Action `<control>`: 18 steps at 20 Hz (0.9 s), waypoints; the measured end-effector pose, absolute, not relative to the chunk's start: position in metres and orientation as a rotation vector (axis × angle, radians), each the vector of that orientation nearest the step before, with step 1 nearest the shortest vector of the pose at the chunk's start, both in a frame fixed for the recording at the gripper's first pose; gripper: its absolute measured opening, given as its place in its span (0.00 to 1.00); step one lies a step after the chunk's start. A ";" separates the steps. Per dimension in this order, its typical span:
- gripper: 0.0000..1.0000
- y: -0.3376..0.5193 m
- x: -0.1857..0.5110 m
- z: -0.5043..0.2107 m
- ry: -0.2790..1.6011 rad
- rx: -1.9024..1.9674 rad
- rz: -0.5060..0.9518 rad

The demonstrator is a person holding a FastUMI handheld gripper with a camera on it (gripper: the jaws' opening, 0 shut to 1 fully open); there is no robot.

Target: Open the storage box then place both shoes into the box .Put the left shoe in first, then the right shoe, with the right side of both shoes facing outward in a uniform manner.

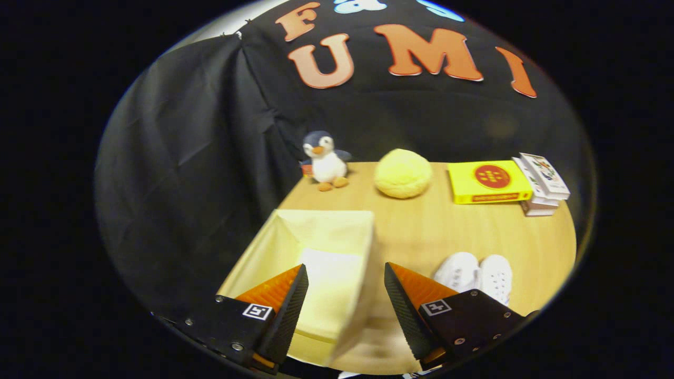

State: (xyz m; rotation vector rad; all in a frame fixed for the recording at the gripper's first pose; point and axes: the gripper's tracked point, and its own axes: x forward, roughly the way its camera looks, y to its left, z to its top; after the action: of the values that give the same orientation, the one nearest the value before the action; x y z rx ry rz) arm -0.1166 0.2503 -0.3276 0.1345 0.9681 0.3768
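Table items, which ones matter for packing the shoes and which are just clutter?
For the job: storage box, open, between the spread fingers; pair of white shoes beside it; gripper.
Clutter: penguin plush, yellow ball, yellow box, stacked cartons.

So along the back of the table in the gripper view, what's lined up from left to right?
Toy penguin → yellow ball → yellow box → stack of small white boxes. Nearer, the gripper hangs open over the storage box, the white shoes beside it.
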 end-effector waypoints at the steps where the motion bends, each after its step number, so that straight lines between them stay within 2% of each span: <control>1: 0.87 0.226 -0.122 -0.340 0.993 0.129 0.335; 6: 0.82 0.136 -0.159 -0.392 1.070 0.102 0.191; 11: 0.72 0.109 -0.168 -0.443 1.133 0.067 0.163; 17: 0.44 0.098 -0.146 -0.478 1.102 -0.022 0.106; 18: 0.35 0.098 -0.142 -0.482 1.093 -0.041 0.105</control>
State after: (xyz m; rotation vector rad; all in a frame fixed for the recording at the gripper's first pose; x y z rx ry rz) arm -0.1420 0.0984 -0.4823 -0.0405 1.0930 0.1055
